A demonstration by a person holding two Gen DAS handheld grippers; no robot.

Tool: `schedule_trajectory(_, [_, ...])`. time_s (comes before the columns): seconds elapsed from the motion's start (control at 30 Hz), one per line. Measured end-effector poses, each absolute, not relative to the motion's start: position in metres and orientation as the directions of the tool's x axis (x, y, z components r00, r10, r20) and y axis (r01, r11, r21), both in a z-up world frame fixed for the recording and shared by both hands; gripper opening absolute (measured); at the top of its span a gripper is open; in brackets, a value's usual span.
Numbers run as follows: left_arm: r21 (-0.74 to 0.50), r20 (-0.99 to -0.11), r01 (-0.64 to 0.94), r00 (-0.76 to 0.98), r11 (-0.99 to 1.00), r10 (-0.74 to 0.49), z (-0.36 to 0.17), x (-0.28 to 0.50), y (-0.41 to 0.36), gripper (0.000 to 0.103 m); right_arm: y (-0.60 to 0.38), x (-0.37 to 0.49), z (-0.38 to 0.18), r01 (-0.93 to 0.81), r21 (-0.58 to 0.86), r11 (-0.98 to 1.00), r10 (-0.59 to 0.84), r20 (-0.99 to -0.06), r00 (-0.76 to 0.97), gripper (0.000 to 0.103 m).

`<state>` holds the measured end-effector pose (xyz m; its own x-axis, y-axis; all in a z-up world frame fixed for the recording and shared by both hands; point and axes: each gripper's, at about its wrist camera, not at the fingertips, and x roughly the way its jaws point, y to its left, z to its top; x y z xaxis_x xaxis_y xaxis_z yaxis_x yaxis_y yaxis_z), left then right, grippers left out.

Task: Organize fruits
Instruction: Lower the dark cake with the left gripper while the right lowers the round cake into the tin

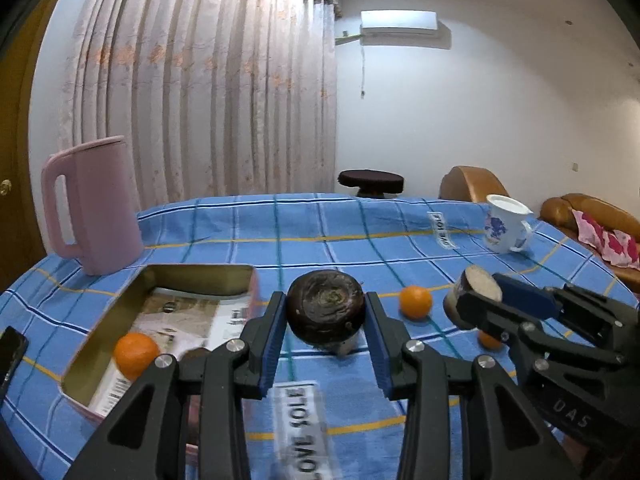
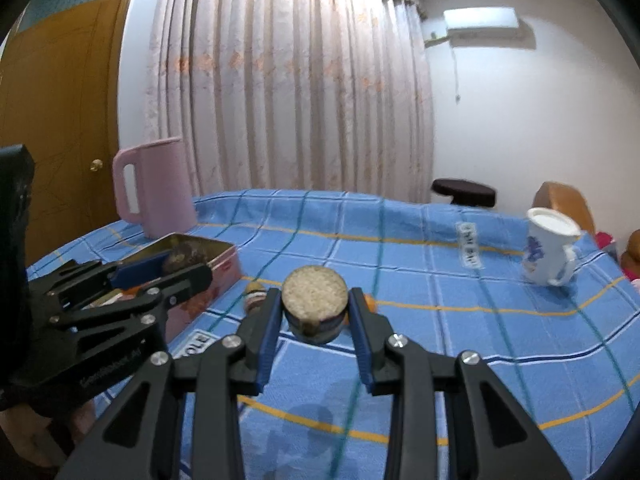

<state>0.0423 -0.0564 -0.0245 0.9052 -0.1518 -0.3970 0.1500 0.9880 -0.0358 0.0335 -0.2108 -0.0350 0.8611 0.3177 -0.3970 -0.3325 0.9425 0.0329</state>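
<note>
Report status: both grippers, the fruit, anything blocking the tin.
Left gripper shut on dark round fruit. Right gripper shut on cut-faced fruit. Tin open, one orange inside; another orange loose on cloth. Path clear.

A worktop (image 1: 360,236) is covered by a blue checked cloth with yellow and white lines. On it are set a tall pink plastic jug (image 1: 94,204), an open rectangular metal tin (image 1: 132,312), a white enamel mug with a blue print (image 1: 505,224), and two small loose oranges (image 1: 416,301), one largely hidden.
</note>
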Motion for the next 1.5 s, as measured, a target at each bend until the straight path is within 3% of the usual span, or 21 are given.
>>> schedule_trajectory(0.63, [0.005, -0.524, -0.072, 0.849, 0.997, 0.064, -0.031, 0.083, 0.064, 0.04, -0.081, 0.091, -0.021, -0.578, 0.064, 0.814, 0.534, -0.476, 0.699, 0.036])
schedule_trajectory(1.3, [-0.027, -0.596, -0.063, 0.802, 0.998, 0.034, -0.055, 0.085, 0.08, 0.041, -0.049, 0.099, -0.062, -0.638, 0.122, 0.761, 0.573, -0.588, 0.571, 0.038])
schedule_trajectory(1.4, [-0.044, -0.604, -0.069, 0.796, 0.997, 0.028, -0.055, 0.084, 0.081, 0.047, -0.052, 0.098, -0.061, -0.65, 0.141, 0.747, 0.591, -0.59, 0.551, 0.043])
schedule_trajectory(1.5, [-0.058, -0.59, -0.071, 0.807, 0.996, 0.023, -0.052, 0.079, 0.079, 0.066, -0.063, 0.095, -0.059, -0.64, 0.151, 0.753, 0.595, -0.572, 0.565, 0.051])
